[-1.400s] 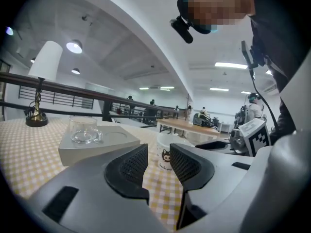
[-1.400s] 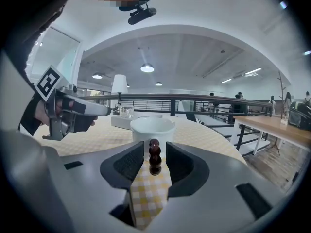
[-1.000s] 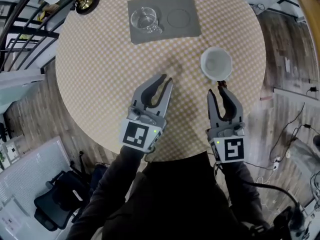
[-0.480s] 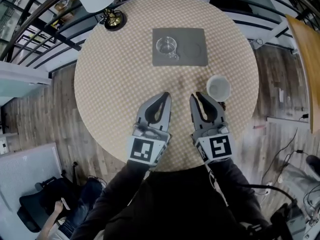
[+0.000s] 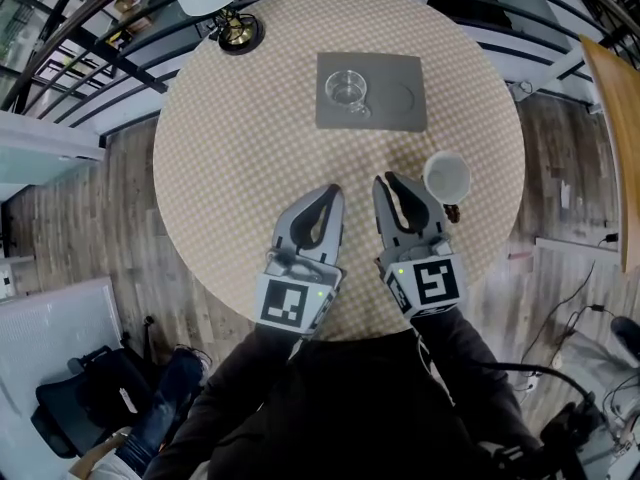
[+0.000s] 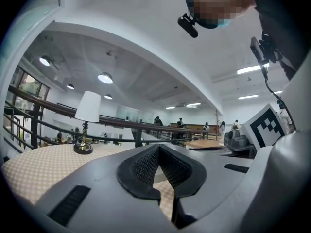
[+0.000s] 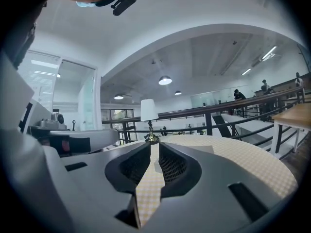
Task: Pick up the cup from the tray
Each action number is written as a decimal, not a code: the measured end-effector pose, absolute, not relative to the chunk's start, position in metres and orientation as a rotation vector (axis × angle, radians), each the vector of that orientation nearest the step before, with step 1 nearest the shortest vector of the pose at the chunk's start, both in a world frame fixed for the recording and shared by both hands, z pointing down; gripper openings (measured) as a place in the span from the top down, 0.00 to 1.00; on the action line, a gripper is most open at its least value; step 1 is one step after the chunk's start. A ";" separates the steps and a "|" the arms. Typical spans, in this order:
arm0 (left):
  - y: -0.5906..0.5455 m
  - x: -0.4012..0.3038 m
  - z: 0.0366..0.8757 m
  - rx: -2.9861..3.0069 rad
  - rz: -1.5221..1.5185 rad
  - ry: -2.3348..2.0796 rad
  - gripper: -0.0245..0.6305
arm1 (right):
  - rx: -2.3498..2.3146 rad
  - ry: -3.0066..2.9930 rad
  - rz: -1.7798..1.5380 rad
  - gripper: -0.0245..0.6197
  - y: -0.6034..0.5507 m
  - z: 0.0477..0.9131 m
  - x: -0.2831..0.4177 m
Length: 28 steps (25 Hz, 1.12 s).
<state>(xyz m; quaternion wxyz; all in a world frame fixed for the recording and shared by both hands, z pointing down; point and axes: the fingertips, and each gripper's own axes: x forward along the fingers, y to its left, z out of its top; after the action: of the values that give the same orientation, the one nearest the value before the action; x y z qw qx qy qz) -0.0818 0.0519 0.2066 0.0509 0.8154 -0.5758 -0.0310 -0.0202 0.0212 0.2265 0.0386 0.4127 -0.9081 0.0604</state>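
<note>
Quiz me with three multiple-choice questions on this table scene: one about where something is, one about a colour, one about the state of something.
1. Where does the glass cup stand?
A) on the floor
B) on the grey tray
C) between a tool's jaws

2. What colour is the second cup, off the tray?
A) white
B) red
C) black

3. How do the jaws of the left tool stand?
A) wide apart
B) clamped on the glass cup
C) together, with nothing between them

Answers:
1 B: the head view shows the glass cup on the left part of the tray.
2 A: the second cup on the checked cloth is plainly white.
3 C: the left gripper view shows the jaw tips meeting with nothing between them.
</note>
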 end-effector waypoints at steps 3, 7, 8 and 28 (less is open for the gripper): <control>0.049 -0.084 0.211 2.484 -0.079 -1.758 0.95 | 1.261 -2.785 0.194 0.89 0.020 0.229 -0.022; 0.046 -0.086 0.217 2.469 -0.060 -1.764 0.95 | 1.260 -2.783 0.204 0.88 0.017 0.233 -0.023; 0.045 -0.086 0.218 2.465 -0.059 -1.765 0.95 | 1.260 -2.784 0.205 0.89 0.016 0.233 -0.022; 0.012 -0.094 0.233 2.420 -0.027 -1.788 0.95 | 1.229 -2.755 0.250 0.88 -0.022 0.258 -0.027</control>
<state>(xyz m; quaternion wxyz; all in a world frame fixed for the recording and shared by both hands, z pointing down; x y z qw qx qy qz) -0.0941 0.0117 0.2328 0.0661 0.8026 -0.5928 -0.0091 -0.0271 -0.0217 0.2580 0.0572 0.4053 -0.9086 0.0826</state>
